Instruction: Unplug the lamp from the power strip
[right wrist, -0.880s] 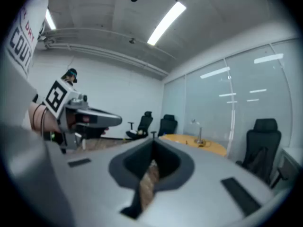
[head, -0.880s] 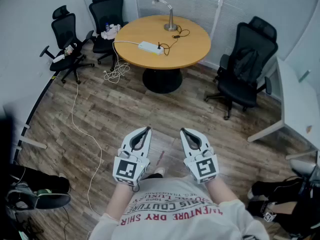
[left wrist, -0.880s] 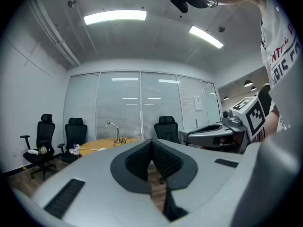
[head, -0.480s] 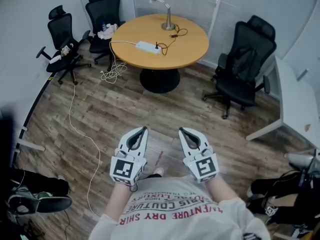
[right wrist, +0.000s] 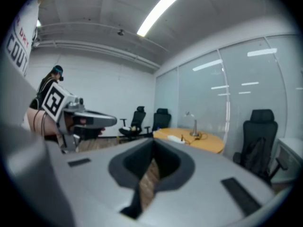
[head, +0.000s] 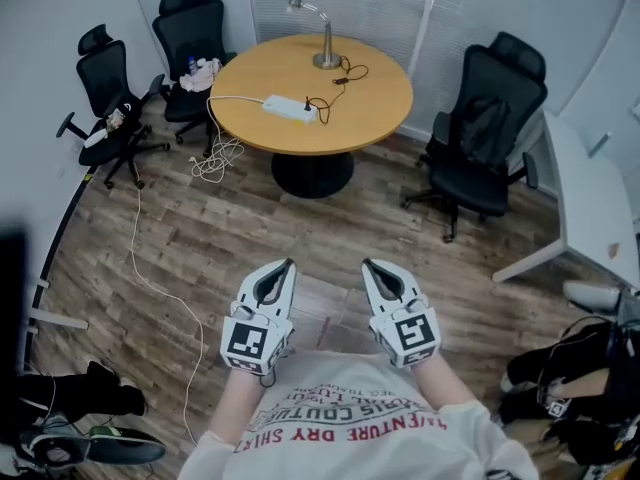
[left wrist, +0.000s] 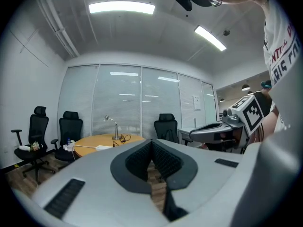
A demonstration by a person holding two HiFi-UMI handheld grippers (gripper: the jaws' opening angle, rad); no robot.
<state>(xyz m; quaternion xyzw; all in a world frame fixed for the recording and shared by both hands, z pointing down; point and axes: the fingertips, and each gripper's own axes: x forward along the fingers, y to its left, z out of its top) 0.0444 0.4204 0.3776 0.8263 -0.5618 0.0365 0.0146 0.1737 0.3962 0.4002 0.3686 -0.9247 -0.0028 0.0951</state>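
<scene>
A silver gooseneck lamp [head: 326, 40] stands at the far side of a round wooden table [head: 372, 106]. Its black cord runs to a white power strip [head: 289, 109] lying on the table's left part. Both grippers are held close to the body, far from the table. My left gripper [head: 286, 266] and right gripper [head: 371, 265] are both shut, with nothing between the jaws. The left gripper view shows the left gripper [left wrist: 151, 143], the lamp [left wrist: 114, 129] and the strip [left wrist: 102, 147] in the distance. The right gripper view shows the right gripper [right wrist: 153, 156] and the lamp [right wrist: 193, 125].
Black office chairs stand left of the table [head: 104, 88], behind it [head: 195, 38] and to its right [head: 484, 133]. A white cable [head: 140, 258] trails from the strip over the wooden floor. A white desk [head: 590, 208] stands at the right. Other people's legs show at both bottom corners.
The view has shifted a little, and the table and chairs now sit slightly further left in the head view. Both grippers stay shut in front of the body.
</scene>
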